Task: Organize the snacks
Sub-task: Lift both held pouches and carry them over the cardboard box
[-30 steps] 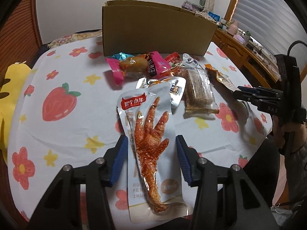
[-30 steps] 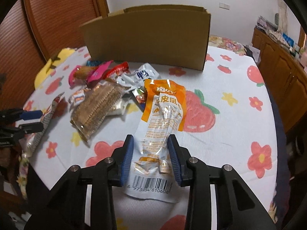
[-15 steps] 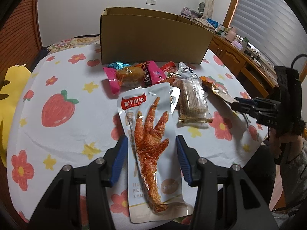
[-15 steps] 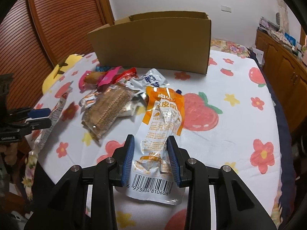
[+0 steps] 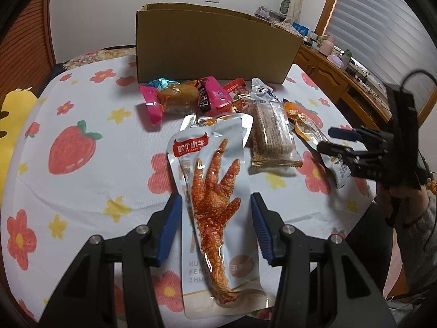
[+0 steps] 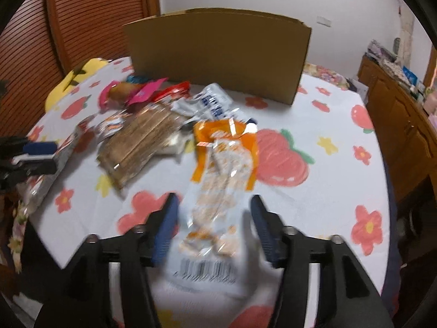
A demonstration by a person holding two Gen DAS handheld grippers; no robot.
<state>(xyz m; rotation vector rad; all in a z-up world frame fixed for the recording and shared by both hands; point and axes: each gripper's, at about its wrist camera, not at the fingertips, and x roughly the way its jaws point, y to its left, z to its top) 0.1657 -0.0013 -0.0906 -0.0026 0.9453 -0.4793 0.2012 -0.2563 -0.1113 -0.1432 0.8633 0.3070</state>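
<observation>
glossy chicken-foot pouch (image 5: 218,207) is pinched by left hand-held gripper (image 5: 216,225); right hand-held gripper (image 6: 214,229) jaws opening around crinkly orange packet (image 6: 222,175), near tabletop (image 6: 327,191) edge.

A heap of snack packets (image 5: 218,104) crowds the counter's (image 5: 82,191) middle before the upright cardboard box (image 5: 213,46) at its far edge, while its left and right sides lie bare.
</observation>
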